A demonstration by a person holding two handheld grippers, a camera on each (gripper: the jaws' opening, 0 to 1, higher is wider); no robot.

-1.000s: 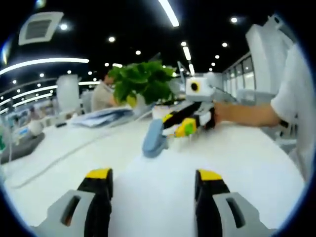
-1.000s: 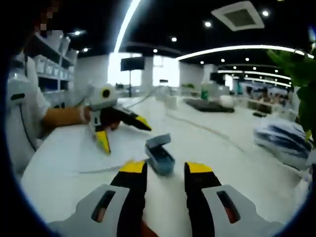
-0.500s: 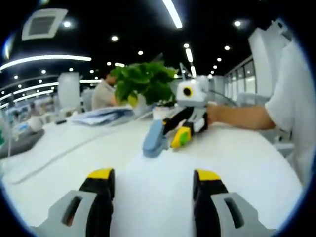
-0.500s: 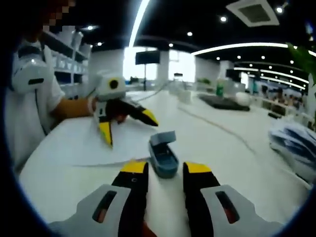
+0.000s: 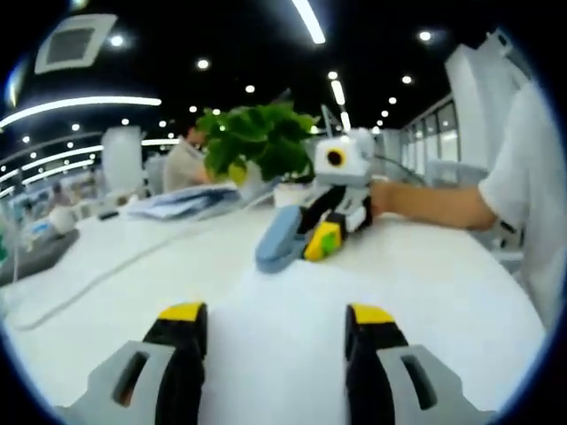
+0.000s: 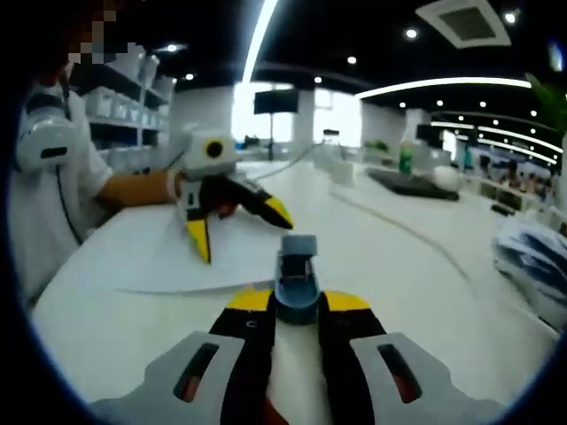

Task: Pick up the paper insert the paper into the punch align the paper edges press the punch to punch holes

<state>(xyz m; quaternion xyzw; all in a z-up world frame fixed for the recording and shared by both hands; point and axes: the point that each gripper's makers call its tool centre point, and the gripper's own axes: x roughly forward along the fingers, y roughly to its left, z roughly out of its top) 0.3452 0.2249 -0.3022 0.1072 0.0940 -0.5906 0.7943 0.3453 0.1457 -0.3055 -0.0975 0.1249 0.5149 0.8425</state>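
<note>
Our right gripper point(image 6: 297, 305) has its yellow-tipped jaws drawn in narrow around the near end of the blue-grey punch point(image 6: 296, 274), one tip at each side of it; whether they actually press on it we cannot tell. In the left gripper view we see the same tool point(image 5: 321, 232) coming in from the right, its tips down at the punch point(image 5: 279, 239). Our left gripper point(image 5: 276, 323) has its jaws spread wide with nothing between them, hovering low over the white table point(image 5: 443, 292). From the right gripper view it point(image 6: 237, 223) appears at the left, jaws apart, above the paper point(image 6: 168, 257).

Going down in size, the table carries everything here. The paper lies flat on it, just left of the punch as the right gripper view shows it, with its near edge slightly lifted. The punch stands on the bare tabletop beside the sheet, its lever raised at the far end. Behind it we see a green plant point(image 5: 257, 142) and a stack of papers point(image 5: 182, 202), and a thin cable point(image 5: 97, 274) runs across the table.
</note>
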